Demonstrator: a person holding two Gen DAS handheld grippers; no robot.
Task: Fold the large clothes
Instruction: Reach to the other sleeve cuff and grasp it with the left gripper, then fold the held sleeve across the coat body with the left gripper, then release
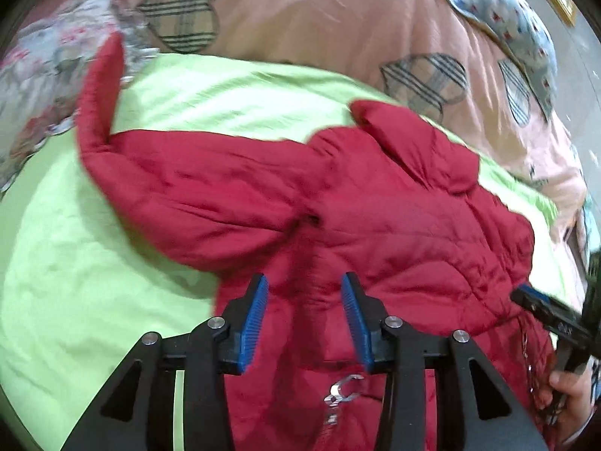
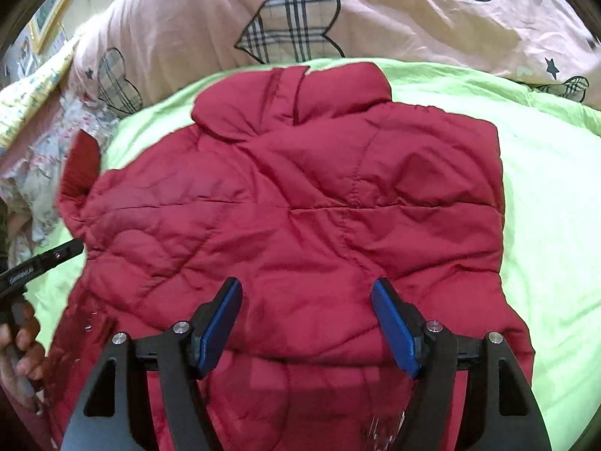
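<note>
Lying spread on a lime-green sheet (image 2: 544, 188), the red puffer jacket (image 2: 300, 206) has one sleeve (image 1: 101, 90) stretched toward the floral bedding (image 1: 37, 67). Both the left gripper (image 1: 305, 319) and right gripper (image 2: 306, 327) hover above it, jaws spread wide, pinching nothing.

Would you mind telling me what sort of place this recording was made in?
Most likely a bedroom: the red jacket lies on a bed with a lime-green sheet, a pink duvet with plaid hearts is bunched behind it, and a framed picture hangs on the wall.
</note>
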